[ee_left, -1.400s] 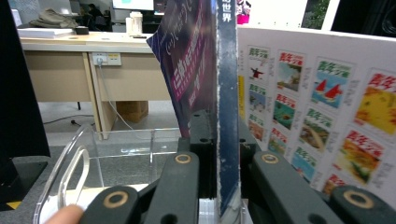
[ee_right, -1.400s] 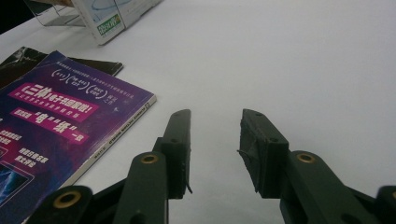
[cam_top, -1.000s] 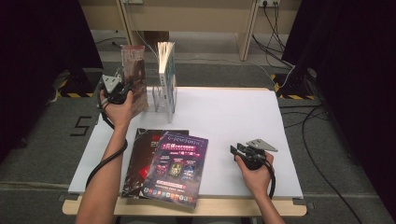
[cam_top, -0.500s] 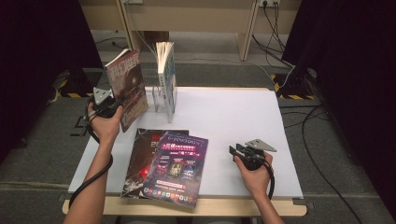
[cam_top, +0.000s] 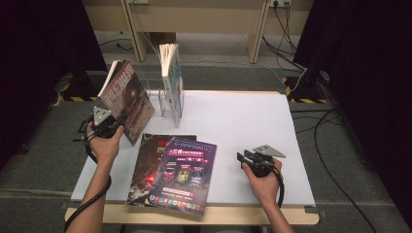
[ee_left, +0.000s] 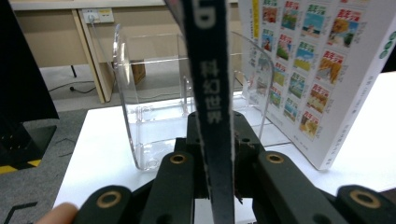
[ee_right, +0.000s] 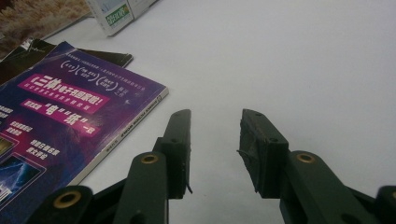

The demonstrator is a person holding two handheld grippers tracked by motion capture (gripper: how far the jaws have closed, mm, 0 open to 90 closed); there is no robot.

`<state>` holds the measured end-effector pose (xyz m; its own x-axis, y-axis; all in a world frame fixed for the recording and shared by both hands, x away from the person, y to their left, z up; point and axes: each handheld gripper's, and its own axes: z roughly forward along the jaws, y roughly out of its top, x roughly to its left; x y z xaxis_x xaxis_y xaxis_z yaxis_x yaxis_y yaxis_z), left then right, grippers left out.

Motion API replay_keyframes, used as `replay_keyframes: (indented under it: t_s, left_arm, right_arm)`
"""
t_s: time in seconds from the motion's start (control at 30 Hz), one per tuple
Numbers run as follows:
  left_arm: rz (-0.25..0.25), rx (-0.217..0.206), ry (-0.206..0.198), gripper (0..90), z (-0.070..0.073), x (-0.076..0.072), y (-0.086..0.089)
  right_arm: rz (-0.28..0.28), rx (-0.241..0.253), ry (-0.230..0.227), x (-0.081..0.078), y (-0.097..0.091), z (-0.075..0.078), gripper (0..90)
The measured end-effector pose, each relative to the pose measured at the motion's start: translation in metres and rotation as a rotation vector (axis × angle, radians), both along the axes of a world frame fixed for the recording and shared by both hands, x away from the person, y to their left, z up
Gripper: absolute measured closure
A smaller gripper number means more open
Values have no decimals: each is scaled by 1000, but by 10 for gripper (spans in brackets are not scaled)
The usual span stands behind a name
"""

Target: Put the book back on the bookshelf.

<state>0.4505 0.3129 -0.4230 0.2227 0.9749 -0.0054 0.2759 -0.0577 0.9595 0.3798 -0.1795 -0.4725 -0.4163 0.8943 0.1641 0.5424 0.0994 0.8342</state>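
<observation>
Left claw (ee_left: 215,186) is clamping the spine of a dark magazine (cam_top: 127,99), jaws pinching it edge-on; they've just been easing open slightly with the magazine between them. Magazine is tilting top toward 1 o'clock in the high view, hanging over the tabletop's (cam_top: 243,121) 9 o'clock edge, just left of the clear acrylic rack (ee_left: 154,102).

Risk: thin grip low on the spine, so the magazine could be flopping or sliding out if the jaws keep loosening. Its corner could also be catching a rack divider or knocking the white book (cam_top: 172,77) standing in the rack.

Left hand (cam_top: 104,141) is sitting at 9 o'clock, forearm running in from 6. Right claw (ee_right: 212,149) is parting empty, resting on the tabletop at 4 o'clock, beside the purple magazine (ee_right: 56,121).
</observation>
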Motion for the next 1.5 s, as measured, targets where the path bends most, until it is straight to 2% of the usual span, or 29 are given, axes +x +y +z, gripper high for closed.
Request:
replay_keyframes:
  t_s: [0.13, 0.23, 0.3, 0.33, 0.4, 0.63, 1.0, 1.1, 1.2, 1.37, 1.5]
  left_arm:
    - [-8, 30, -17, 792, 3, 2, -4]
    - [-3, 13, -37, 780, 7, 4, -5]
    - [11, -4, -55, 739, 11, 6, -4]
    - [18, -24, -67, 743, 15, 7, -2]
    - [26, -33, -71, 769, 20, 8, 0]
    - [14, -36, -70, 804, 22, 9, -3]
    - [21, -79, -41, 799, 32, 21, -2]
    - [20, -75, -31, 800, 34, 25, -2]
    - [18, -119, -20, 826, 33, 26, -3]
    - [34, -149, -32, 835, 35, 28, -6]
    - [43, -170, -49, 836, 41, 36, -8]
  right_arm:
    - [-1, 2, 5, 0, 0, 0, 638]
    - [-2, -1, 3, 0, -2, 0, 637]
    - [-1, 3, 7, 1, -2, -1, 636]
    - [-2, 5, 12, 1, -3, -1, 635]
    - [-3, 6, 16, 1, -3, -1, 635]
    - [-1, 3, 19, 1, -2, -1, 631]
    - [3, 4, 32, 2, -2, -3, 626]
    - [5, 2, 32, 2, -3, -2, 626]
    - [0, 6, 39, 2, -3, -2, 625]
    - [0, -1, 38, 3, -3, -3, 626]
    - [-2, 6, 42, 2, -4, -3, 626]
